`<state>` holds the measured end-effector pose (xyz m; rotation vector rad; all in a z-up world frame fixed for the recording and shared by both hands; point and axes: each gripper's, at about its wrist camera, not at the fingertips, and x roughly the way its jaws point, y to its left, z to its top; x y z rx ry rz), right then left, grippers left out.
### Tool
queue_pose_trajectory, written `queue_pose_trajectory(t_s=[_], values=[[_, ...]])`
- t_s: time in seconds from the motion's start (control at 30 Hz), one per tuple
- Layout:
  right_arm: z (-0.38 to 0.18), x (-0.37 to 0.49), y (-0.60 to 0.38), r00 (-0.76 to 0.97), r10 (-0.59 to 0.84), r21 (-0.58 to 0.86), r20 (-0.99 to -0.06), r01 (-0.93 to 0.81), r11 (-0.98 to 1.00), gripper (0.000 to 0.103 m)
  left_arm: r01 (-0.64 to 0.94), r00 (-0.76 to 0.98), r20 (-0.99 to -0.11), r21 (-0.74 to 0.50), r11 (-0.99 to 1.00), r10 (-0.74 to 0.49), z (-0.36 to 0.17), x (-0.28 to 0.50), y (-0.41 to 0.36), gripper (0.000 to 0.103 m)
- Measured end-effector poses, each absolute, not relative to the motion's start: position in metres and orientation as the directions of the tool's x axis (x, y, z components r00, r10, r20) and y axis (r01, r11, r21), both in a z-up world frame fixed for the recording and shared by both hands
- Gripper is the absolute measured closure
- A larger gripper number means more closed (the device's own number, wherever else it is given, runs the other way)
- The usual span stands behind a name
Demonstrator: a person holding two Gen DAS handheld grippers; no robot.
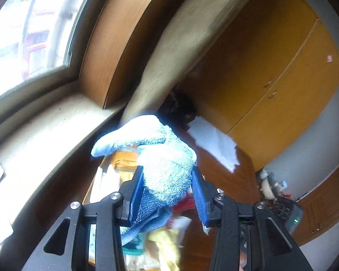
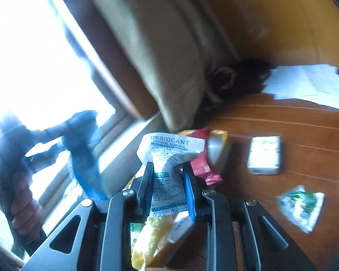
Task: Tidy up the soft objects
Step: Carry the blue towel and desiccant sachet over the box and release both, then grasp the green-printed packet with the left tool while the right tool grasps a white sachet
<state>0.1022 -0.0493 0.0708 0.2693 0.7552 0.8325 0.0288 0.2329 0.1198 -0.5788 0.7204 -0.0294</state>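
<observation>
My left gripper (image 1: 168,176) is shut on a light blue fluffy cloth (image 1: 160,158) and holds it in the air above a pile of soft items (image 1: 162,244). My right gripper (image 2: 168,169) is shut on a white desiccant packet (image 2: 169,155), held above the wooden table (image 2: 271,122). The left gripper with the hanging blue cloth (image 2: 85,158) also shows in the right wrist view, at the left against the bright window, held by a hand (image 2: 22,205).
A red and gold snack packet (image 2: 212,153) lies just beyond the desiccant. A small white pack (image 2: 264,155), a green and white sachet (image 2: 301,207) and white papers (image 2: 309,83) lie on the table. A beige cushion (image 2: 165,52) leans by the window. An orange cabinet (image 1: 271,67) stands behind.
</observation>
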Motion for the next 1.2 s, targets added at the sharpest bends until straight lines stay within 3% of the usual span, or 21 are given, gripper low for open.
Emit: queue_pose_trajectory(t_s=[0.2, 0.43, 0.57, 0.67, 0.77, 0.8, 0.83, 1.0, 1.2], values=[[0.035, 0.1, -0.005, 0.36, 0.704, 0.413, -0.613, -0.613, 0.673, 0.079, -0.224, 0.679, -0.688, -0.529, 0.819, -0.258, 0.057, 0.092, 0.239, 0.061], [0.016, 0.084, 0.017, 0.341, 0.652, 0.318, -0.678, -0.663, 0.678, 0.079, -0.268, 0.618, -0.744, -0.504, 0.821, -0.255, 0.017, 0.138, 0.241, 0.061], [0.009, 0.089, 0.022, 0.331, 0.64, 0.321, -0.693, -0.654, 0.685, 0.078, -0.262, 0.589, -0.762, -0.495, 0.828, -0.269, -0.004, 0.146, 0.234, 0.054], [0.01, 0.093, 0.015, 0.307, 0.672, 0.378, -0.674, -0.639, 0.67, 0.073, -0.263, 0.596, -0.752, -0.515, 0.816, -0.282, 0.0, 0.136, 0.238, 0.048], [0.015, 0.091, 0.006, 0.303, 0.702, 0.417, -0.644, -0.63, 0.655, 0.053, -0.252, 0.632, -0.728, -0.517, 0.818, -0.265, 0.012, 0.121, 0.239, 0.033], [0.018, 0.09, 0.001, 0.31, 0.713, 0.434, -0.628, -0.621, 0.652, 0.042, -0.249, 0.648, -0.718, -0.516, 0.82, -0.254, 0.018, 0.114, 0.237, 0.031], [0.02, 0.088, -0.004, 0.315, 0.725, 0.452, -0.613, -0.612, 0.649, 0.038, -0.243, 0.662, -0.708, -0.515, 0.822, -0.248, 0.024, 0.107, 0.236, 0.031], [0.026, 0.075, -0.032, 0.333, 0.755, 0.511, -0.565, -0.578, 0.636, 0.038, -0.209, 0.726, -0.658, -0.487, 0.848, -0.199, 0.053, 0.059, 0.208, 0.029], [0.035, 0.069, -0.105, 0.429, 0.734, 0.562, -0.527, -0.471, 0.68, 0.037, -0.081, 0.708, -0.631, -0.518, 0.852, -0.317, 0.059, 0.033, 0.136, 0.025]])
